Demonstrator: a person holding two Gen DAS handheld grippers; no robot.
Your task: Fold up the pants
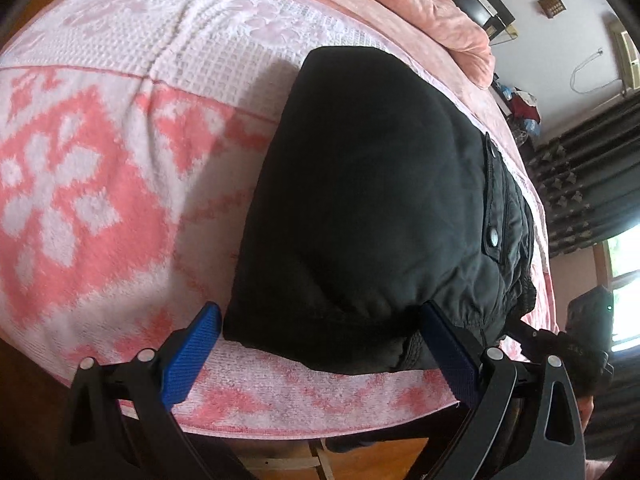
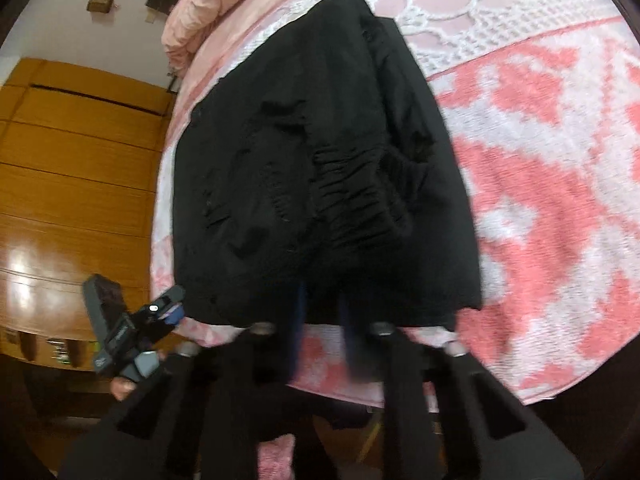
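- The left tongs [image 1: 320, 336] are standing spread wide, their blue pads [image 1: 192, 356] flanking the near edge of the black pants [image 1: 372, 200] without pinching the cloth.
- The right tongs [image 2: 324, 320] are showing blurred; their two dark fingers are sitting close together at the near hem of the pants [image 2: 320, 168], but whether cloth is caught between them I cannot tell.
- The pants are lying as a folded bundle on a pink and white patterned towel [image 1: 92, 184] covering the bed, close to its near edge.
- A pink quilt [image 1: 444, 12] is lying bunched beyond the pants.
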